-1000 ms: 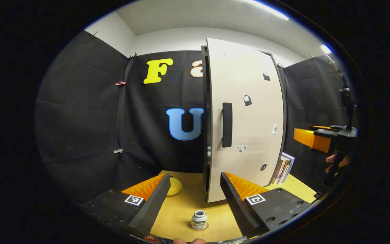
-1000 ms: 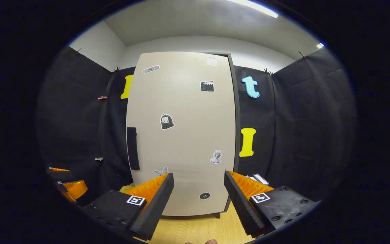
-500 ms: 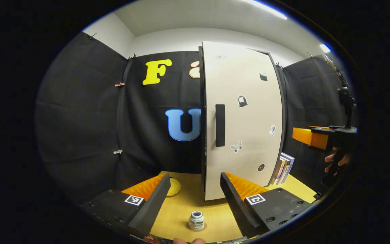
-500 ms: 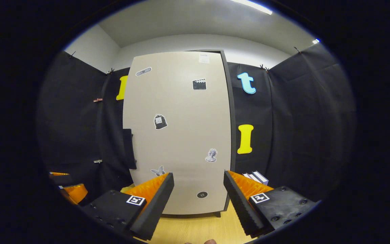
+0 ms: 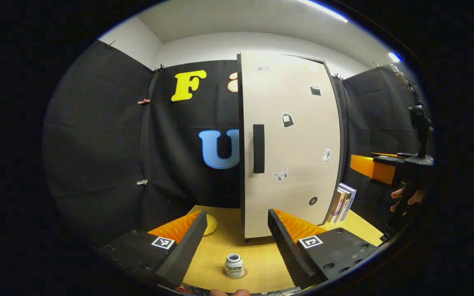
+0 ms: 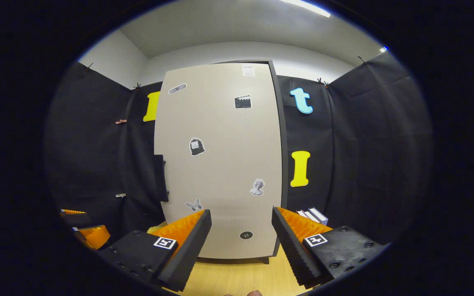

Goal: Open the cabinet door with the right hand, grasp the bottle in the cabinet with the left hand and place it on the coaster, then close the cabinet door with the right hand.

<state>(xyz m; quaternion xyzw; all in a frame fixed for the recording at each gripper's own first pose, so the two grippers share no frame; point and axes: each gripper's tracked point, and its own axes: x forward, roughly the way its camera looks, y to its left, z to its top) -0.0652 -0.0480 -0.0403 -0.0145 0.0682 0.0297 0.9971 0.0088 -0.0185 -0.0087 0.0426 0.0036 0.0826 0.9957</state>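
Table (image 5: pixel 261 263): bottle (image 5: pixel 234 265) upright on coaster (image 5: pixel 234 275), mouth up.

You had almost nothing legible in front of you. The bottle (image 5: pixel 234 265) at 6 o'clock in the left gripper view carried a label too small to read. The stickers on the cabinet door (image 6: pixel 220 164) were pictures, not words, and the small paper label near its top at 12 o'clock in the right gripper view was too blurred to read. The square black-and-white coded markers on your fingers (image 5: pixel 179 250) held patterns only, no letters or numbers.
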